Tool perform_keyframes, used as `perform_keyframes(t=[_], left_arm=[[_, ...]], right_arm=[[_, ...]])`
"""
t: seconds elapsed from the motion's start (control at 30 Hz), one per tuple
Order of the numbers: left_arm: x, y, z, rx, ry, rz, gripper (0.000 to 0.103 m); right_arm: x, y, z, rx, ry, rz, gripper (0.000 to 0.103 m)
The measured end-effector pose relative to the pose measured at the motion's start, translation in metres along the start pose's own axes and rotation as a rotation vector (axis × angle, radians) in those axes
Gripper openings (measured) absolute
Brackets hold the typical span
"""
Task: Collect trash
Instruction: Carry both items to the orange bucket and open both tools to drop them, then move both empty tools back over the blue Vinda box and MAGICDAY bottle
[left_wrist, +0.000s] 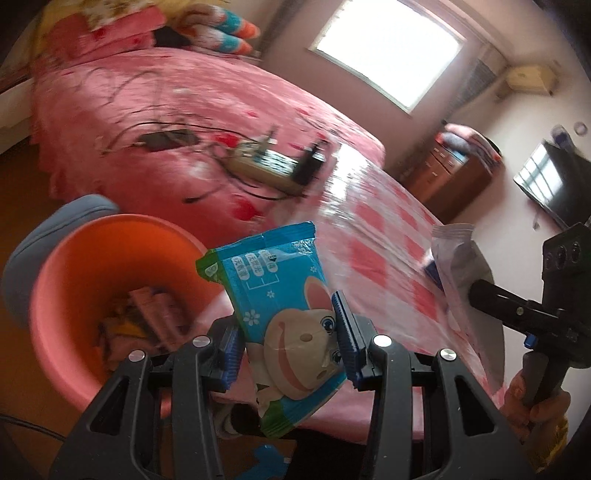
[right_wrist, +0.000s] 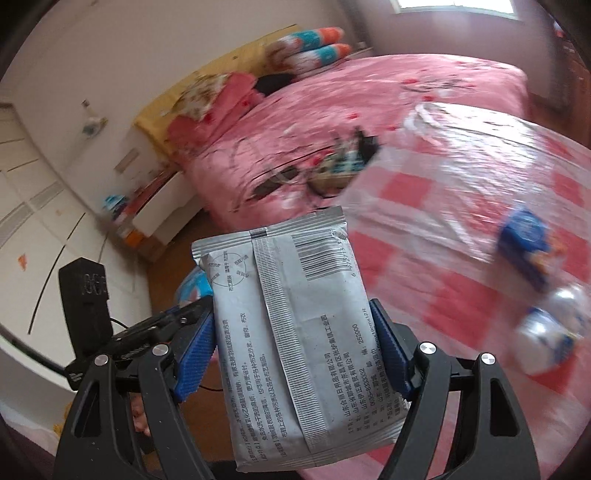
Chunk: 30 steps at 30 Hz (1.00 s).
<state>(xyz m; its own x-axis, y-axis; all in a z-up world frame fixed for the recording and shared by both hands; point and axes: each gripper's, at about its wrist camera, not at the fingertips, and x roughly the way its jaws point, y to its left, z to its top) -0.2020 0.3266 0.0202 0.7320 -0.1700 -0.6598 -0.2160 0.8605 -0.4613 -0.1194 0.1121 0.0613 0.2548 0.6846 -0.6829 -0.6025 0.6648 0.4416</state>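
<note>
The left gripper (left_wrist: 290, 343) is clamped on a blue wrapper (left_wrist: 280, 314) printed with a cartoon animal face and small white flowers, green along its edges, creased and tilted. Just left of it stands an orange-pink bin (left_wrist: 74, 295) with scraps inside. The right gripper (right_wrist: 295, 354) is clamped on a silver-grey sachet (right_wrist: 291, 332), seam side showing, with a barcode and printed text. Beyond both lies a pink-and-white checked plastic sheet (right_wrist: 443, 229) over a pink bed (left_wrist: 147, 103); on the sheet, far right, lie blurred blue and white packets (right_wrist: 524, 243).
</note>
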Motion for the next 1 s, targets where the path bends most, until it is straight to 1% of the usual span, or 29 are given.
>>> perform_keyframes(t=[0.17, 0.33, 0.57, 0.67, 0.7, 0.77, 0.83, 1.0], left_arm=[[-0.011, 0.034, 0.002, -0.068, -0.039, 0.064, 0.046], [-0.014, 0.065, -0.001, -0.134, -0.052, 0.116, 0.046], [-0.009, 0.096, -0.011, -0.222, -0.032, 0.143, 0.046], [-0.005, 0.106, -0.015, -0.251, -0.018, 0.148, 0.047], [-0.005, 0.109, -0.016, -0.26, -0.015, 0.147, 0.049], [-0.005, 0.111, -0.018, -0.268, -0.019, 0.156, 0.065], [-0.007, 0.113, -0.019, -0.261, -0.028, 0.178, 0.072], [-0.006, 0.115, -0.018, -0.256, -0.02, 0.19, 0.074]], right_arm=[[0.033, 0.028, 0.013, -0.04, 0.041, 0.058, 0.077], [0.069, 0.053, 0.024, -0.062, 0.076, 0.115, 0.078], [0.114, 0.08, 0.03, -0.092, 0.109, 0.137, 0.078], [0.135, 0.083, 0.029, -0.07, 0.139, 0.143, 0.08], [0.142, 0.084, 0.029, -0.061, 0.154, 0.15, 0.08], [0.148, 0.081, 0.026, -0.035, 0.164, 0.148, 0.085], [0.146, 0.076, 0.025, -0.019, 0.152, 0.156, 0.088], [0.127, 0.061, 0.026, 0.016, 0.082, 0.118, 0.089]])
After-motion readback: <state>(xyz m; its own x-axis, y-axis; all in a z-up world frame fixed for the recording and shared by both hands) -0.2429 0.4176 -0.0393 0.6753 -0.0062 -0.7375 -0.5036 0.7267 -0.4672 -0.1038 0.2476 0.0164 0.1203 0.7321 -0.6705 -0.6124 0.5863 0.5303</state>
